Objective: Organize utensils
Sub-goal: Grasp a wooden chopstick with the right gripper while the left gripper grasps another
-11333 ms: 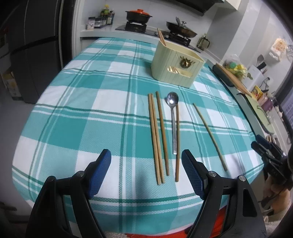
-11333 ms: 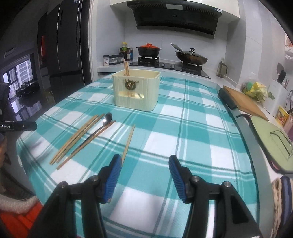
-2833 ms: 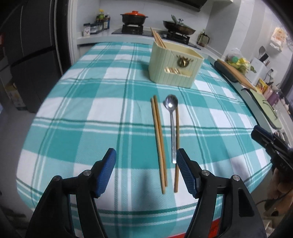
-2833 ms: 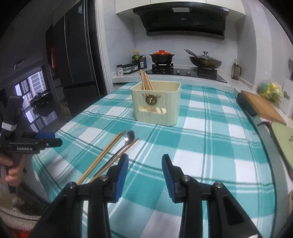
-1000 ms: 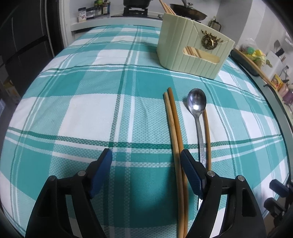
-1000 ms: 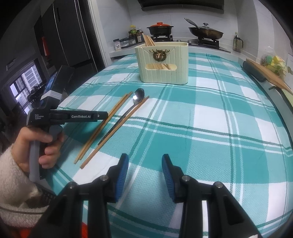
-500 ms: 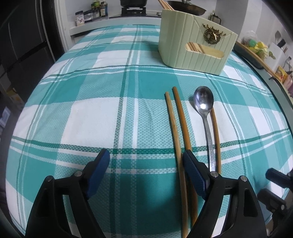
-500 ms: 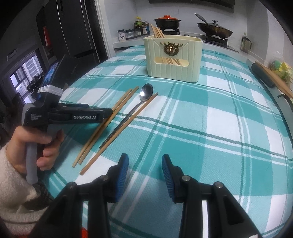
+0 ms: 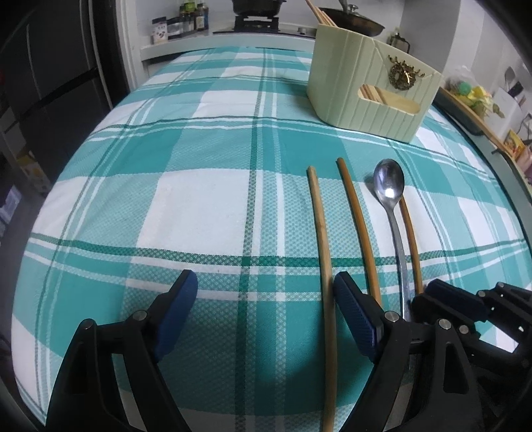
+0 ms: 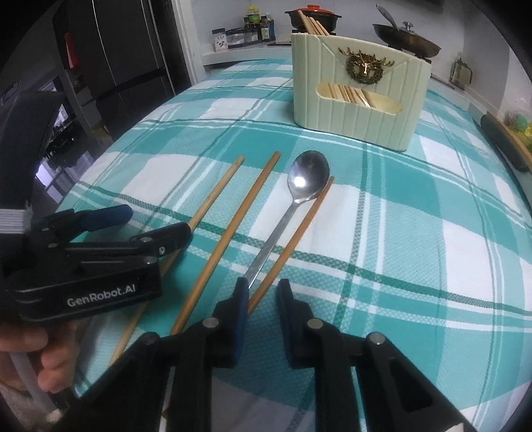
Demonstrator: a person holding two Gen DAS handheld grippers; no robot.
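Note:
Three wooden chopsticks and a metal spoon (image 9: 388,186) lie side by side on the teal plaid tablecloth. A cream utensil holder (image 9: 369,89) with several chopsticks in it stands behind them; it also shows in the right wrist view (image 10: 357,89). My left gripper (image 9: 266,309) is open, low over the cloth, with the leftmost chopstick (image 9: 324,262) just inside its right finger. My right gripper (image 10: 262,295) is open with a narrow gap, and the rightmost chopstick (image 10: 296,239) runs between its fingers beside the spoon (image 10: 307,176) handle. The left gripper (image 10: 133,229) shows over the leftmost chopstick (image 10: 216,192).
The table's near edge lies just below both grippers. A stove with a red-lidded pot (image 10: 312,13) and a wok (image 10: 405,40) stands behind the table. A cutting board (image 10: 505,139) lies off the right side. A dark fridge (image 9: 50,83) stands to the left.
Both grippers have moved forward and down toward the utensils. The right gripper has closed in around the rightmost chopstick; the two left chopsticks now lie apart.

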